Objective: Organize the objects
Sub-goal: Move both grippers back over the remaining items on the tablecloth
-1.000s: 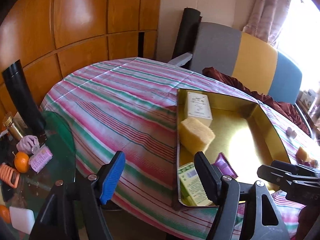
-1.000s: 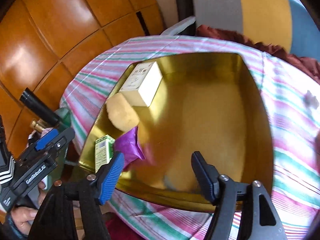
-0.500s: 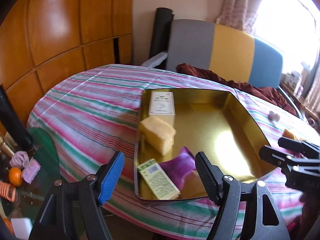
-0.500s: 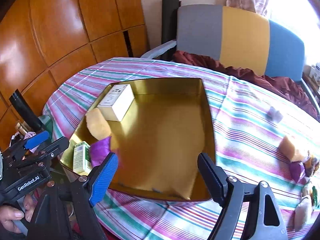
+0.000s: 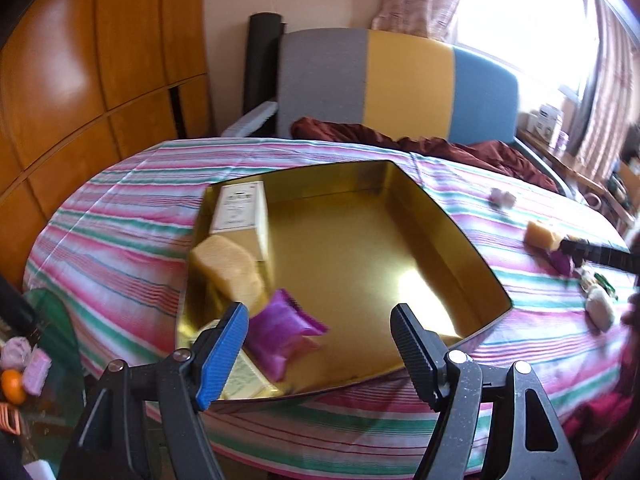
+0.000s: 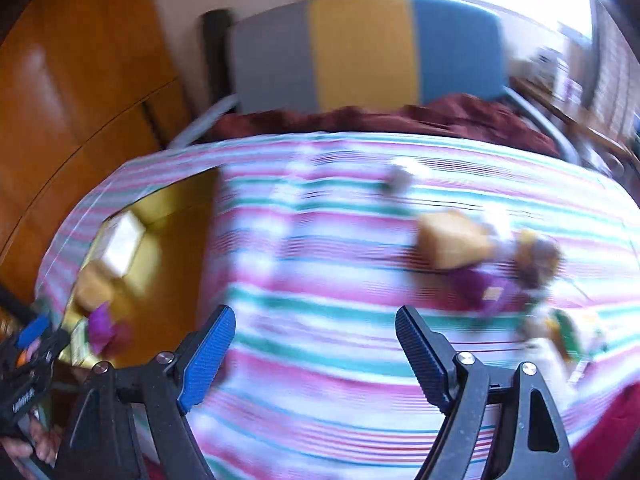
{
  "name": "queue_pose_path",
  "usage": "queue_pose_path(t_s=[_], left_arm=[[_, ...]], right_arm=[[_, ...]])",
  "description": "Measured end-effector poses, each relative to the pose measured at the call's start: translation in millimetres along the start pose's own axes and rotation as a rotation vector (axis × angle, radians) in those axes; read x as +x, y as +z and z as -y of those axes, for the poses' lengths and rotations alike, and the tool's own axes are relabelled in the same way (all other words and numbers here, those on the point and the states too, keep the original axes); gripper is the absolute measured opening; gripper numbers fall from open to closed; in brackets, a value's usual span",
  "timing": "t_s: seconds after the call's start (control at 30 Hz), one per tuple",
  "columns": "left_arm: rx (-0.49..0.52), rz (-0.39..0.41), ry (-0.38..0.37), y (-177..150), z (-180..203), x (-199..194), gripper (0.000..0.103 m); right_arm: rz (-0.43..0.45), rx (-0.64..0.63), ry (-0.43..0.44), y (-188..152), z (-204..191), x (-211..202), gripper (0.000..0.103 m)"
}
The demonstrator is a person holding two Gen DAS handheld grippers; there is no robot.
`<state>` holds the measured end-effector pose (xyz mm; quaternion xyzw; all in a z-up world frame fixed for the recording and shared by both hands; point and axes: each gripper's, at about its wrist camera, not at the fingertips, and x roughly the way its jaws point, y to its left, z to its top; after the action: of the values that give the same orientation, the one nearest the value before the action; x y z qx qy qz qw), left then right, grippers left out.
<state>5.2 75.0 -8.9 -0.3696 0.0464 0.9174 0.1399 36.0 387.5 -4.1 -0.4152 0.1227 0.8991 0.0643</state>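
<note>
A round table with a striped cloth point(image 5: 120, 216) stands before a three-colour chair.

In the left wrist view, the left gripper point(image 5: 320, 336) hangs empty, jaws wide apart, over the near edge of the gold tray point(image 5: 472, 252). Just ahead lie a purple pouch point(image 5: 280, 330), a sponge point(image 5: 226, 266) and a white box point(image 5: 240, 210), lined up along the left wall, probably to save space.

In the blurred right wrist view, the right gripper point(image 6: 316, 344) is spread too and holds nothing. Ahead to the right, a second sponge point(image 6: 452, 242) waits loose on the cloth.
</note>
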Motion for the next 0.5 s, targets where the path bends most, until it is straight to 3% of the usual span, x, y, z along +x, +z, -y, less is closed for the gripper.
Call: queue_pose_path(t_s=[0.23, 0.37, 0.43, 0.5], left_arm=[[0.074, 0.000, -0.072, 7, 33, 4, 0.074], [0.111, -0.003, -0.118, 16, 57, 6, 0.074], [0.138, 0.003, -0.143, 21, 73, 5, 0.074], [0.162, 0.003, -0.173, 26, 88, 7, 0.074]], right_arm=[[0.105, 0.282, -0.212, 29, 129, -34, 0.084], [0.158, 0.443, -0.307, 29, 194, -35, 0.084], [0.153, 0.521, -0.326, 19, 221, -28, 0.084], [0.111, 0.647, -0.267, 8, 243, -21, 0.084]])
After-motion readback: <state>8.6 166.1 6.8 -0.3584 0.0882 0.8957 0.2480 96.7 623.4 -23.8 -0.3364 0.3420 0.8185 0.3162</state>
